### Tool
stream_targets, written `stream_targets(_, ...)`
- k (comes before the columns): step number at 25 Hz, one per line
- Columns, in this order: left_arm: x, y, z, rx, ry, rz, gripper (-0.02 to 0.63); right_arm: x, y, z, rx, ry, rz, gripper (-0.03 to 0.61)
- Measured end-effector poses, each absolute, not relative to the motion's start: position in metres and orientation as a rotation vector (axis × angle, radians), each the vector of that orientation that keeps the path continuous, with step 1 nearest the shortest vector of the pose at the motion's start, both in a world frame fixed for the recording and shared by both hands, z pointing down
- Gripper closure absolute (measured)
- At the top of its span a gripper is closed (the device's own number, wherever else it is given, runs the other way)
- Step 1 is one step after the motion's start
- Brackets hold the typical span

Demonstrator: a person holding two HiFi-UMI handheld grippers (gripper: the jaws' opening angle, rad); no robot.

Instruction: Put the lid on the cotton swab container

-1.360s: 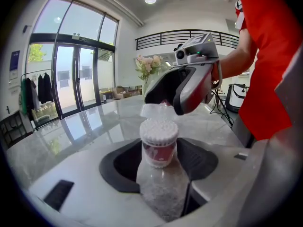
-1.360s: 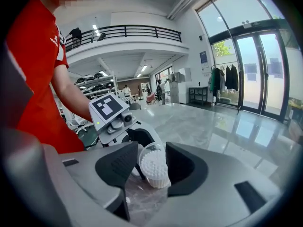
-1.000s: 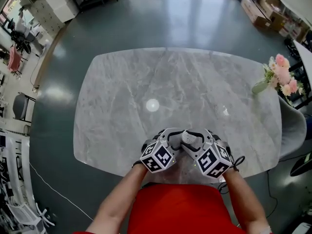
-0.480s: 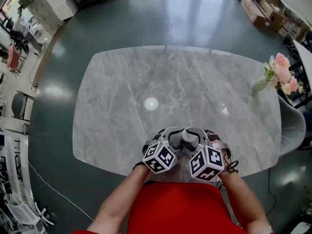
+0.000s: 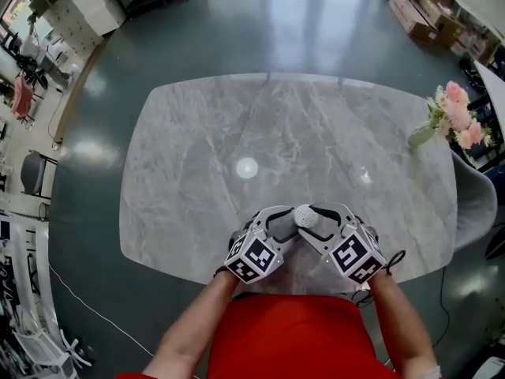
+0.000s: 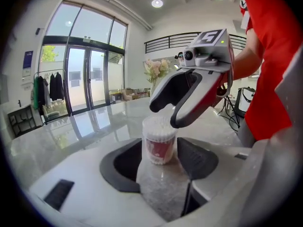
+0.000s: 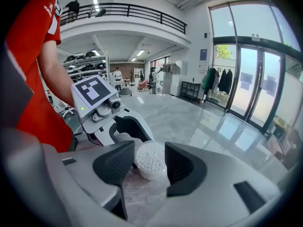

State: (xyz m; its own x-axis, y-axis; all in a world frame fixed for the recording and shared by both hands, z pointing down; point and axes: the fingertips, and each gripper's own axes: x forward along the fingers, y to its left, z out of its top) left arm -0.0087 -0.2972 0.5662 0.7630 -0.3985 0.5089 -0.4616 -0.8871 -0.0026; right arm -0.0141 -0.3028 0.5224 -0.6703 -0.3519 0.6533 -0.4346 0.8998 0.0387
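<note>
The cotton swab container [image 5: 306, 215], a small clear tub with a red label, stands on the marble table [image 5: 237, 133] near its front edge. In the left gripper view the container [image 6: 159, 145] sits between my left gripper [image 6: 158, 157] jaws, and both pads lie against its sides. My right gripper [image 5: 313, 219] reaches over from the right. Its jaws have just been opening and now flank the container's white top [image 7: 150, 160] with slim gaps. A clear lid seems to cap the top, though I cannot tell for sure.
A vase of pink flowers [image 5: 451, 123] stands at the table's right edge, with a grey chair [image 5: 476, 204] beside it. The person's red shirt [image 5: 292, 338] is close to the front edge. Dark floor surrounds the table.
The right gripper's marker cube has swung out to the right and its jaws have spread. The container's white top now shows between the two grippers. The left gripper has barely moved.
</note>
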Motion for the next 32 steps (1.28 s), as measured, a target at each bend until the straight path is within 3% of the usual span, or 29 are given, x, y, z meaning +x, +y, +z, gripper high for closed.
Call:
stream_targets(9,-0.024,-0.28,0.542,2.819,-0.746,0.671,0.347,-0.007,-0.302,0.493,0.612,-2.534,0.229,0.357)
stream_targets(16,-0.05,-0.289,0.46,2.783,-1.02,0.309,0.347,0.019,-0.306,0.435,0.84,-2.767,0.362,0.401)
stream_targets(28,-0.062,-0.291,0.36,2.876,-1.246,0.176,0.567,0.048,-0.296,0.375,1.114,-2.902,0.17,0.518)
stream_targets(32,-0.06,-0.29,0.346,2.915,-1.251,0.159,0.601,0.054,-0.293,0.354,1.176,-2.933,0.113,0.542)
